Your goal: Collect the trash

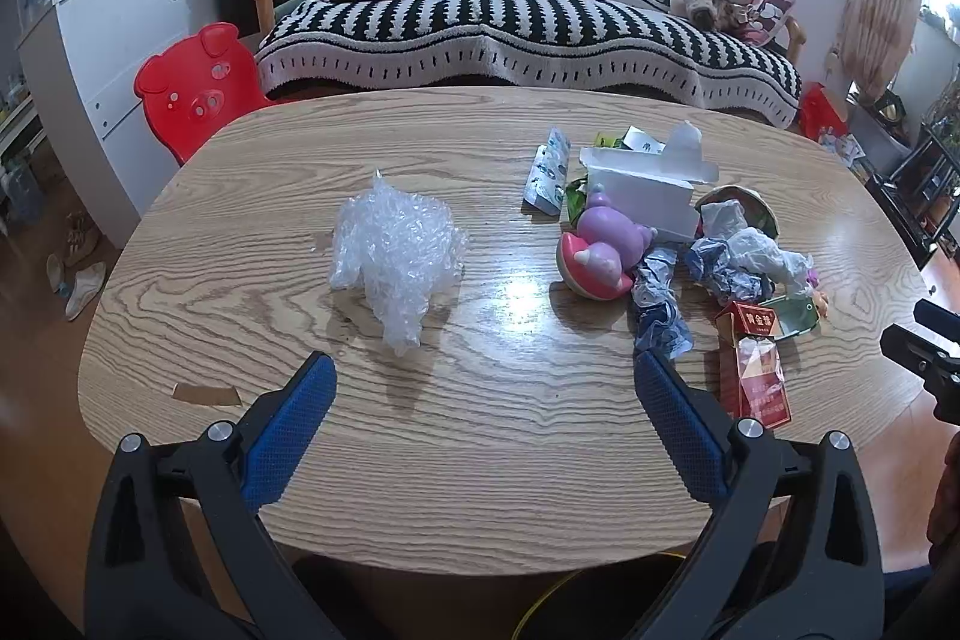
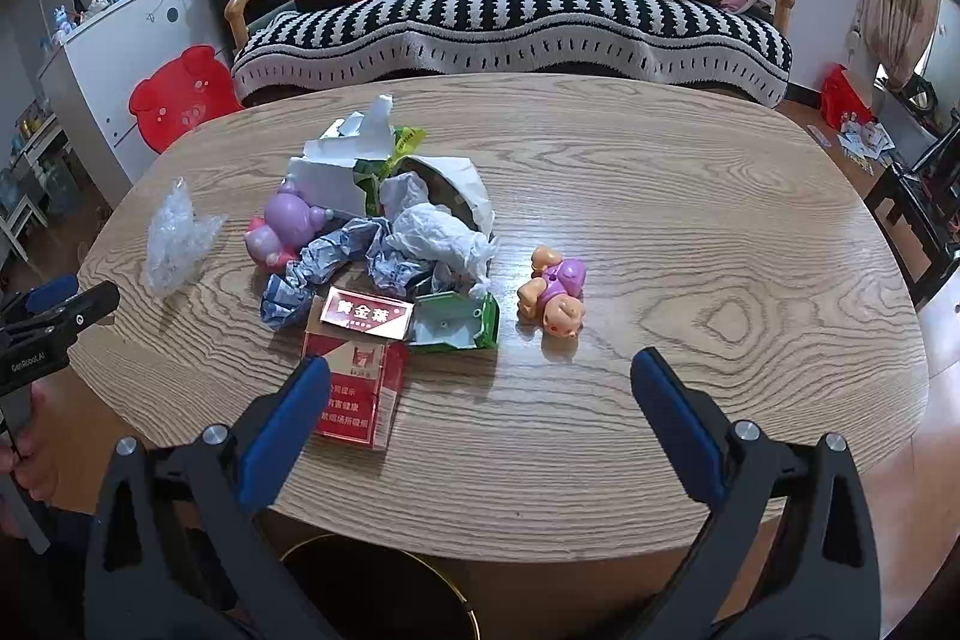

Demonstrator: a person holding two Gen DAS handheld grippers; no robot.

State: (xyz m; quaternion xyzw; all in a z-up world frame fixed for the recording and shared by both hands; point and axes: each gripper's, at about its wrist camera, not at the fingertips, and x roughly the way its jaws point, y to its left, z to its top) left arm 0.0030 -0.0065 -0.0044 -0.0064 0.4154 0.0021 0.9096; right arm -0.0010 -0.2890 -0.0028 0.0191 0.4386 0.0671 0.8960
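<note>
Left wrist view: left gripper (image 1: 485, 370) w/ blue pads spread wide, holding nothing, hovering over wooden table (image 1: 300, 148). Right wrist view: right gripper (image 2: 480, 367) likewise released, jaws wide apart, empty, above table's near edge.

Writing: red cigarette pack (image 2: 354, 388), lid flap open, reads "黄金葉" on the flap; smaller white Chinese print lower on pack, too small to read fully. "GenRobot.AI" printed on left gripper body as seen at the left edge of right wrist view. Blue-white printed wrapper (image 1: 547, 172) has marks, not legible.

Trash pile sits mid-table, all just beside or touching each other: 1 cigarette pack, 1 torn white box (image 2: 336, 166), 1 green carton piece (image 2: 462, 325), 1 white crumpled paper wad (image 2: 438, 235), blue-grey crumpled paper (image 2: 318, 262) (count of pieces unclear), 1 torn paper bowl (image 2: 462, 187). 1 bubble wrap clump (image 1: 393, 256) lies apart, left of pile, ahead of left gripper.

Toys: 1 purple-pink figure (image 1: 603, 244) touching white box; 1 small doll (image 2: 555, 298) lying right of pile.

Dark bin w/ gold rim (image 2: 372, 589) under table's near edge. 1 striped sofa (image 1: 528, 10) behind table, 1 red pig-face chair (image 1: 195, 91).
</note>
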